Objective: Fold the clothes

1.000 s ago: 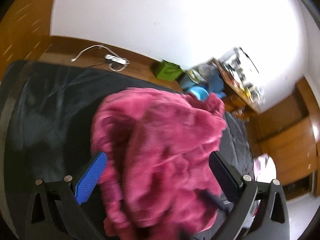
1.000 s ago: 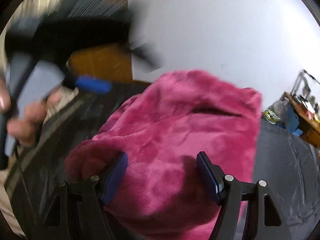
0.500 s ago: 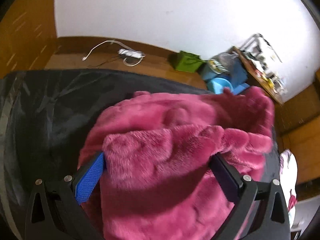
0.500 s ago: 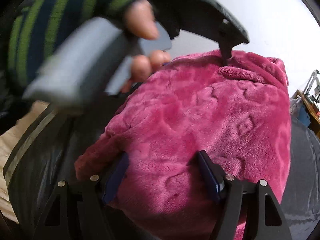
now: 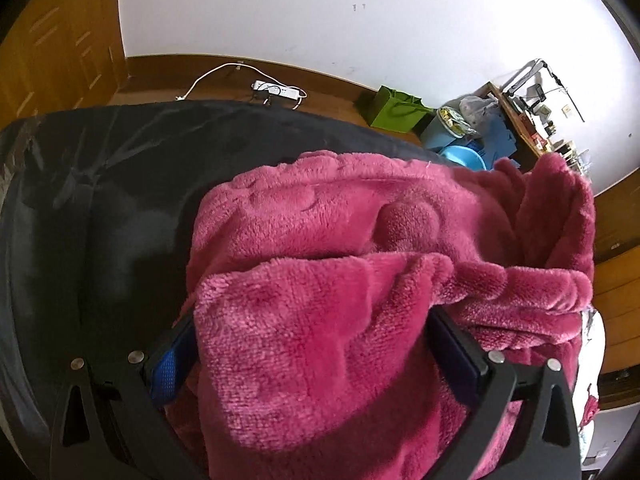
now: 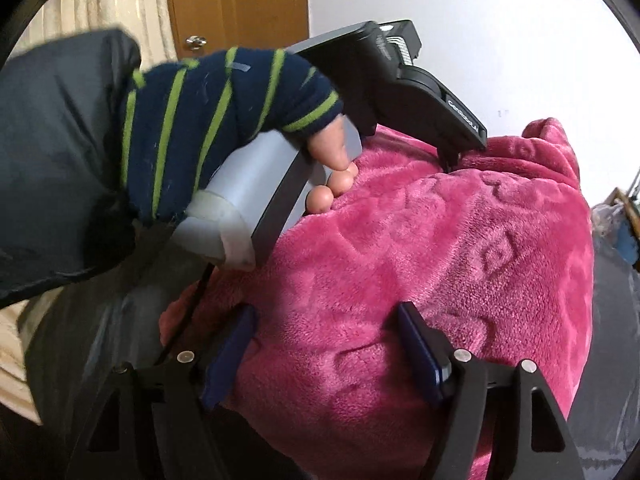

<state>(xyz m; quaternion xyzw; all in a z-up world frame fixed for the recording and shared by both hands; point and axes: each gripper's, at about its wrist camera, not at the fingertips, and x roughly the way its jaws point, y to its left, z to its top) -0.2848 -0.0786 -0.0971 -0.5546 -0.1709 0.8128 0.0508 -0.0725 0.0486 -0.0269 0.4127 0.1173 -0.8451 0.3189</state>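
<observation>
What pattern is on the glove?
Navy with lime-green stripes on the glove, clearest from the right wrist.

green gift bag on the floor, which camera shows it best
The left wrist view: the green gift bag stands in plain sight against the wall, beyond the pink fleece garment. The right wrist view does not show it at all.

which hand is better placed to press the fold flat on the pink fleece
Probably left. The left hand-held gripper is already down on the fleece garment, its tip at the far folded edge. The right hand-held gripper straddles the near bulk, so it looks better placed to steady it.
</observation>
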